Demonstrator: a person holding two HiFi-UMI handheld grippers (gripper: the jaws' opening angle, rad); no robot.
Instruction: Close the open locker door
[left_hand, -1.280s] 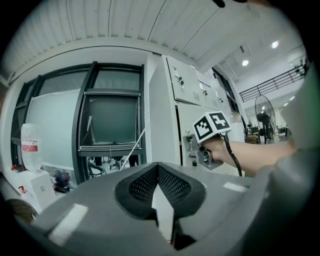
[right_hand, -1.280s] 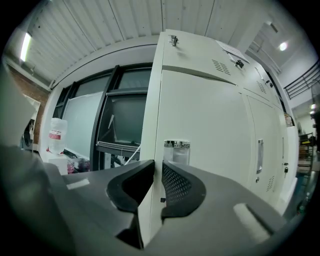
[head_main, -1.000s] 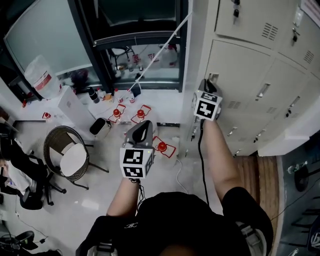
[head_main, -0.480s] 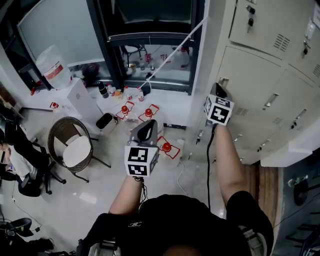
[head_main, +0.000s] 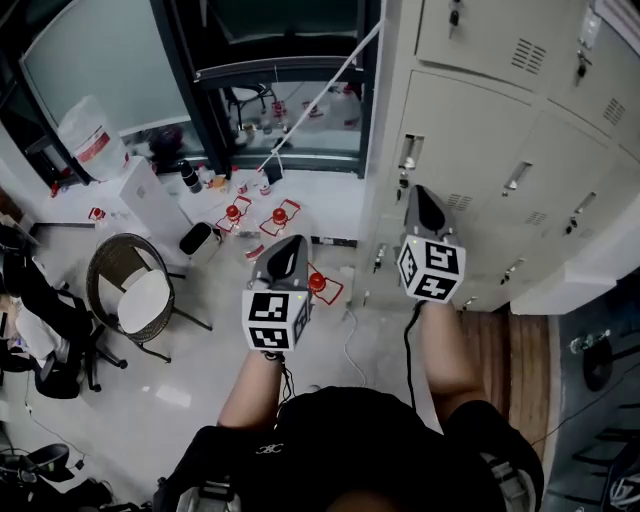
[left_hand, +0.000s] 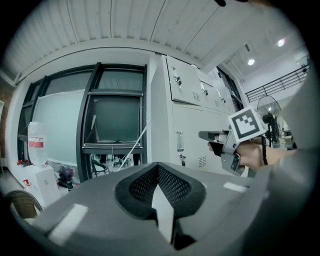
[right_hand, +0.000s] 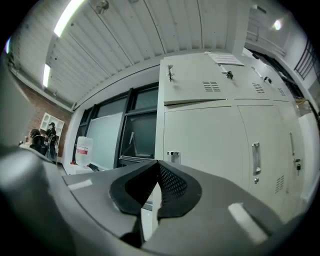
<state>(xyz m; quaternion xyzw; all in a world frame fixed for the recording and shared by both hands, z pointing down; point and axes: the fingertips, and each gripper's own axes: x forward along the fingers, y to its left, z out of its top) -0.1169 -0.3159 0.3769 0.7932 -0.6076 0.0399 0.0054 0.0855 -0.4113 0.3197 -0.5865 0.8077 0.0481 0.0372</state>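
While both arms reach forward in the head view, the right hand-held gripper (head_main: 420, 198) points at the locker door (head_main: 470, 120), which lies flush with the other doors of the lockers (head_main: 560, 200). The left hand-held gripper (head_main: 285, 252) hangs left of the lockers, over the floor (head_main: 200, 370). In the left gripper view, its jaws are pressed together on nothing, and the right one's tip stands just short of the door. In the right gripper view, the jaws are together and empty, with the door straight ahead.

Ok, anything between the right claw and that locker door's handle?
Nothing. The left gripper view shows bare air between the shut right claw and the handle.
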